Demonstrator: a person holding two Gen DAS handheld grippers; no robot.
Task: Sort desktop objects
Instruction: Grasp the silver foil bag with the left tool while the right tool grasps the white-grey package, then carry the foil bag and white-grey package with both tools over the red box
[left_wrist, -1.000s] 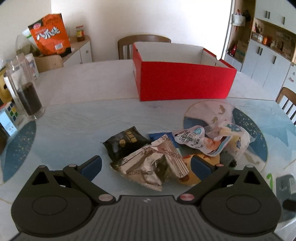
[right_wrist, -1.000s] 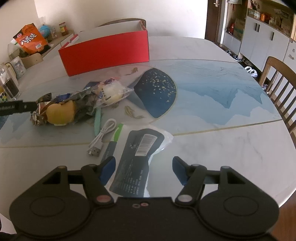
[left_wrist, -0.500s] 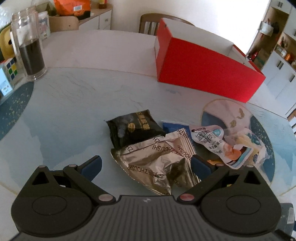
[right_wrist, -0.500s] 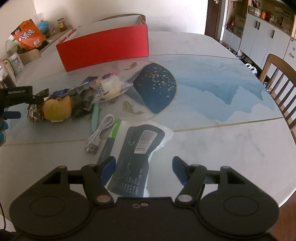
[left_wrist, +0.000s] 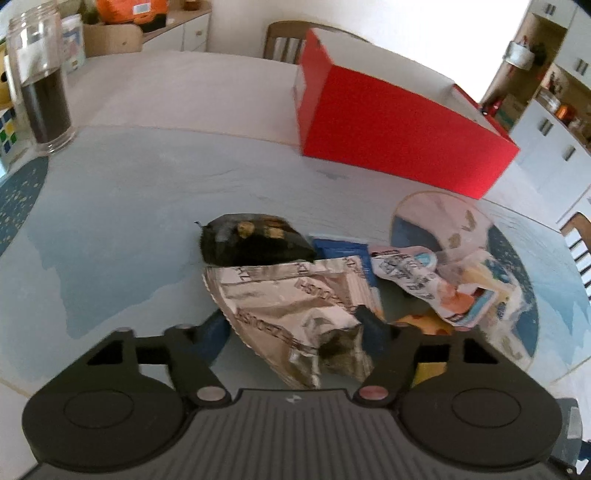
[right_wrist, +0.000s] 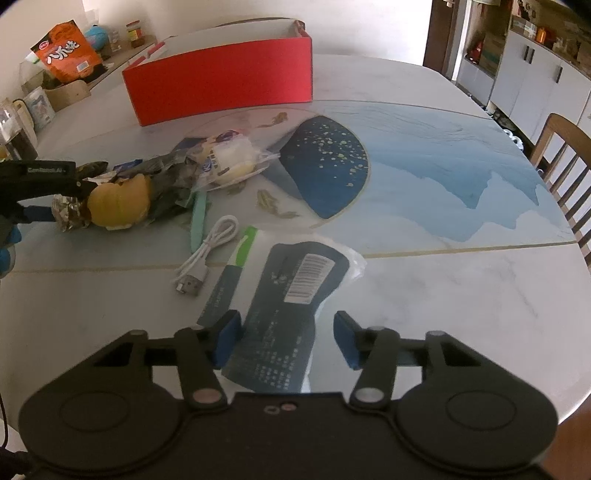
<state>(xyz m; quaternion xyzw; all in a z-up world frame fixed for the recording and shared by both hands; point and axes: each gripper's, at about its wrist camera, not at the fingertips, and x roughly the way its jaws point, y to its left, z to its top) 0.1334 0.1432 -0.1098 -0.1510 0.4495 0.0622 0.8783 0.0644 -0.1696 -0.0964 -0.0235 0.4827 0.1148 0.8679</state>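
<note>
A crumpled silver foil wrapper (left_wrist: 295, 295) lies on the table between the fingers of my left gripper (left_wrist: 295, 328). Its jaws are closing and both pads touch the foil's sides. The right wrist view shows that left gripper (right_wrist: 68, 199) at the foil beside a yellow bun-like thing (right_wrist: 118, 199). A black snack packet (left_wrist: 251, 243) and a pink and white wrapper (left_wrist: 413, 273) lie just beyond the foil. My right gripper (right_wrist: 288, 338) straddles a dark blue packet with a barcode (right_wrist: 291, 295). Its jaws are closing too, with a gap left at the right pad. The red box (left_wrist: 399, 147) stands open behind the pile.
A white USB cable (right_wrist: 210, 251), a green pen (right_wrist: 242, 251) and a clear bag of bread (right_wrist: 229, 162) lie between the two grippers. A glass jar with dark contents (left_wrist: 44, 92) stands far left. A wooden chair (right_wrist: 565, 155) is at the table's right edge.
My left gripper came down closer to the foil wrapper and its fingers closed in onto its sides. The right gripper's fingers narrowed around the dark blue packet; that hand stayed put.
</note>
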